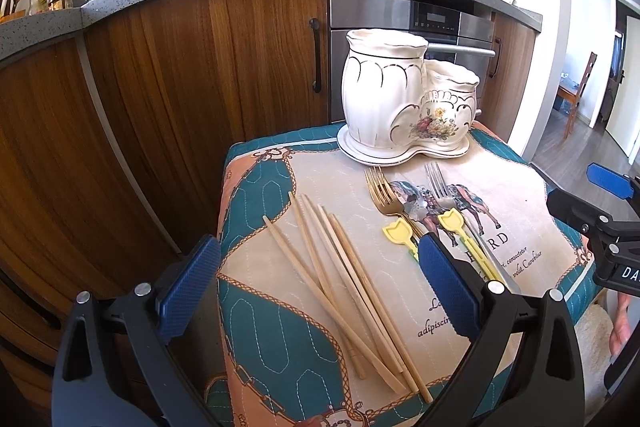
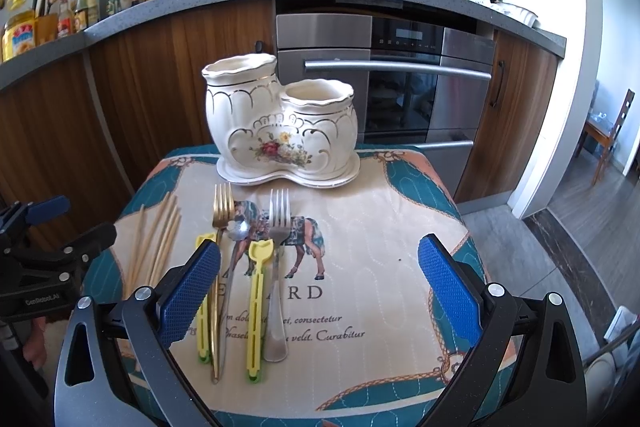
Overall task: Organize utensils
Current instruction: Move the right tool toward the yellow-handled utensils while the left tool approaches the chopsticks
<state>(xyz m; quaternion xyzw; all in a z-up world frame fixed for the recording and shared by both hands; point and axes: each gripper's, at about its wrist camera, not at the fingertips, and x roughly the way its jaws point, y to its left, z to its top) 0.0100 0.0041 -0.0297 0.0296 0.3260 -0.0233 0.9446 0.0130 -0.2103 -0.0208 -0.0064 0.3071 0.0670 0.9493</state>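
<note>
Utensils lie loose on the quilted horse-print cloth (image 2: 360, 267) over the desk: a fan of wooden chopsticks (image 1: 348, 291) at left; to their right a gold fork (image 2: 222, 211), a spoon (image 2: 238, 229), a silver fork (image 2: 279, 219) and two yellow tulip-topped picks (image 2: 258, 291), side by side. The white two-pot ceramic holder (image 2: 280, 123) stands upright on its tray at the far edge, both pots unfilled. Left gripper (image 1: 320, 291) hovers released over the chopsticks; right gripper (image 2: 320, 291) hovers released above the near cloth, grasping nothing.
</note>
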